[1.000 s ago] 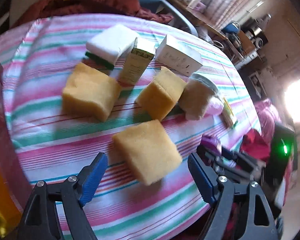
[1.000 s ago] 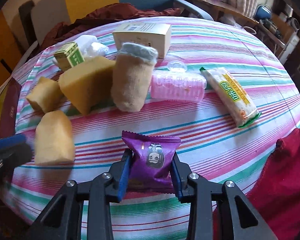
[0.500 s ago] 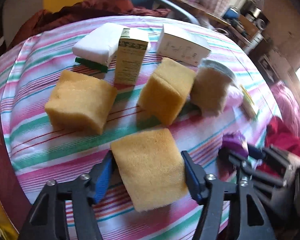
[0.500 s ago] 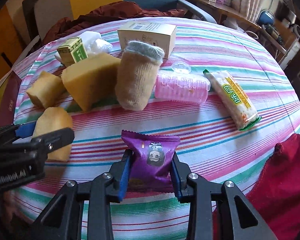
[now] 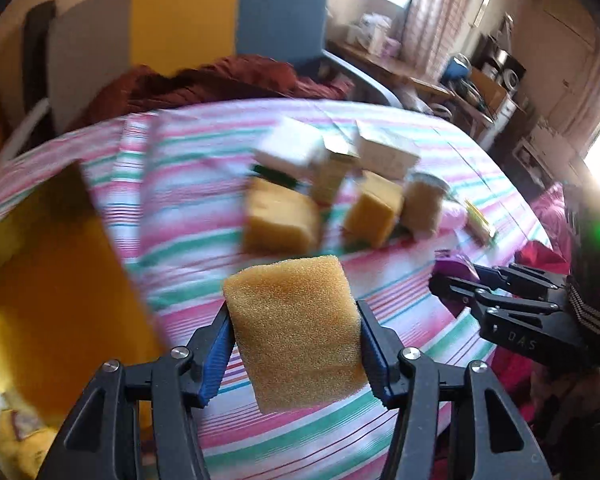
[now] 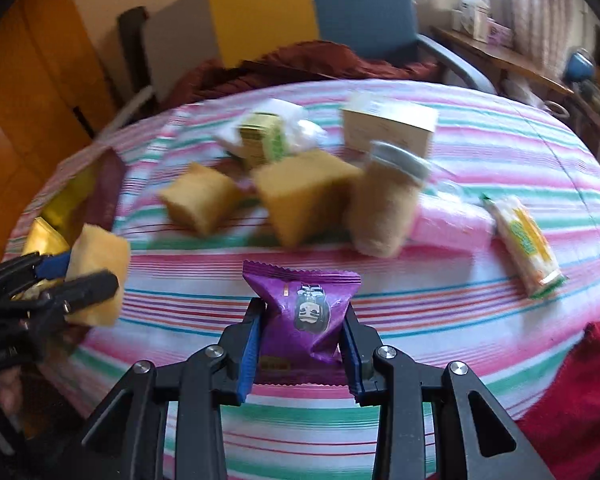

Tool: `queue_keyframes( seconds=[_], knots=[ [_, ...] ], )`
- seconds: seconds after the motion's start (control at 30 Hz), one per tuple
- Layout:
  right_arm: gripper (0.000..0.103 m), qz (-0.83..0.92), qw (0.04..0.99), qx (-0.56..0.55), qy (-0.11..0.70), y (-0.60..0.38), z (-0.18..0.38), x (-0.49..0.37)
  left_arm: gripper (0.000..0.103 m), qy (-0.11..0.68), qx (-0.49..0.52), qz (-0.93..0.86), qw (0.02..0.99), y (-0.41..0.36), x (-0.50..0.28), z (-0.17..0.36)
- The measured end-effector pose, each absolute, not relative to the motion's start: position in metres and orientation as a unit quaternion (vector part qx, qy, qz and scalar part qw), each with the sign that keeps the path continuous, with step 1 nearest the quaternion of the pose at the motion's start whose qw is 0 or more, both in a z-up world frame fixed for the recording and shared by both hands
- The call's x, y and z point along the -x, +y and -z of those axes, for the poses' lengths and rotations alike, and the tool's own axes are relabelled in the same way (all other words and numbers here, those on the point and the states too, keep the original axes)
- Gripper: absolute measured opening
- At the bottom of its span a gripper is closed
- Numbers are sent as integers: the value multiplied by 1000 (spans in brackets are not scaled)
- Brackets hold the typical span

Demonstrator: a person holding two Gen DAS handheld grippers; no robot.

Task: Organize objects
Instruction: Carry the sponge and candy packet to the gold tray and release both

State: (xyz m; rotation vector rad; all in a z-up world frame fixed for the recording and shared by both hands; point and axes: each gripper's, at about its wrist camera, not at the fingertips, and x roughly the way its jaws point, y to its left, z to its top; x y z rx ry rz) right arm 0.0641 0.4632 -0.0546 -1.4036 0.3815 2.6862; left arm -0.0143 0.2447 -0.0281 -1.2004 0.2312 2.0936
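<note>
My left gripper (image 5: pixel 294 346) is shut on a yellow sponge block (image 5: pixel 296 328) and holds it above the striped tablecloth (image 5: pixel 188 184). The same sponge (image 6: pixel 98 280) shows at the left of the right wrist view. My right gripper (image 6: pixel 302 340) is shut on a purple snack packet (image 6: pixel 306 312), lifted off the cloth. That packet (image 5: pixel 454 268) and the right gripper (image 5: pixel 448 284) show at the right of the left wrist view. Two more sponge blocks (image 6: pixel 198 204) (image 6: pixel 304 196) sit mid-table.
A tan knitted-cover jar (image 6: pixel 388 208), a pink roll (image 6: pixel 452 224), a cracker packet (image 6: pixel 526 240), a cream box (image 6: pixel 388 128), a green box (image 6: pixel 262 140) and a white sponge (image 5: pixel 288 148) lie on the table. A dark red box with gold lining (image 5: pixel 40 280) stands at the left edge. A chair with red cloth (image 6: pixel 312 60) is behind.
The left gripper closed on the near sponge and lifted it off the cloth, swinging left. The right gripper rose with the purple packet still in it.
</note>
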Motion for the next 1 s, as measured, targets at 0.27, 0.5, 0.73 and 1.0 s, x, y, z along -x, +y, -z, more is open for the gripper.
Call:
queue_keyframes(
  seconds=[0.27,0.5,0.73,1.0],
  knots=[
    [36,-893,-64,431,111,372,15,-20,59,28,443,-857,263,147,57,3],
    [38,-878,-150,449,73,272,13,24,65,8,443,-882,161,68,109,6],
    [50,-859,-216,460,70,200,22,45,79,-25,455,-885,94,16,133,17],
    [64,-864,-203,458,41,192,26,24,79,-17,426,-902,67,6,91,15]
  ],
)
